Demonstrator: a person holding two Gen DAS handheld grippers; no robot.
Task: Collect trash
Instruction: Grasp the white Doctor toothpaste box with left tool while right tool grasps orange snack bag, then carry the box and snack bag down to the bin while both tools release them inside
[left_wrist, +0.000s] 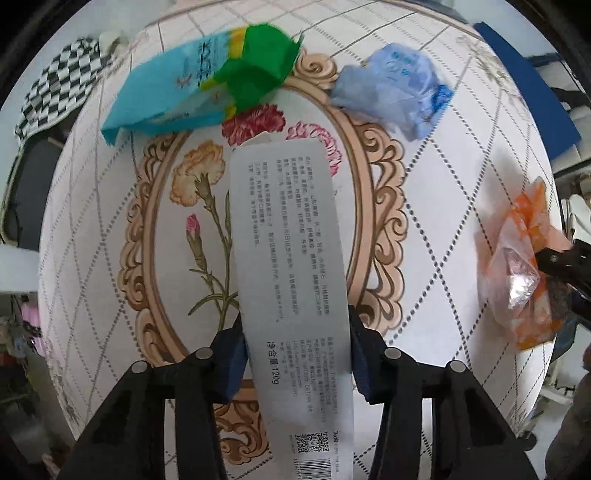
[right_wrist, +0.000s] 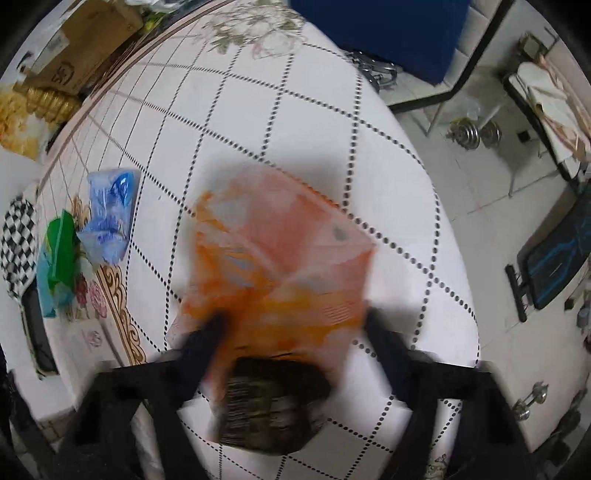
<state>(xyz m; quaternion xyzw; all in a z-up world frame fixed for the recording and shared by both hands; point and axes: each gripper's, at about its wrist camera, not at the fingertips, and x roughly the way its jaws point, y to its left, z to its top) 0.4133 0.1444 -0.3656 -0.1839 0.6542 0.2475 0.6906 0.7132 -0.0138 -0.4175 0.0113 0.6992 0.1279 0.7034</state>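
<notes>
My left gripper (left_wrist: 295, 332) is shut on a long grey-white printed tube package (left_wrist: 291, 258), held over the flowered tablecloth (left_wrist: 110, 221). A teal and green snack wrapper (left_wrist: 207, 81) and a crumpled blue plastic bag (left_wrist: 399, 85) lie at the table's far side. An orange plastic wrapper (left_wrist: 521, 280) lies at the right edge, with the right gripper's fingers at it. In the blurred right wrist view my right gripper (right_wrist: 295, 321) has its fingers on either side of the orange wrapper (right_wrist: 280, 266); a dark part lies below it. Whether it grips is unclear.
The blue bag (right_wrist: 109, 218) and green wrapper (right_wrist: 61, 251) lie left. A checkered cloth (left_wrist: 62, 81) hangs at the far left edge. A cardboard box (right_wrist: 77, 40) stands at the back. A blue chair (right_wrist: 388, 33), dumbbells (right_wrist: 476, 133) and a bench (right_wrist: 557, 262) stand on the floor right.
</notes>
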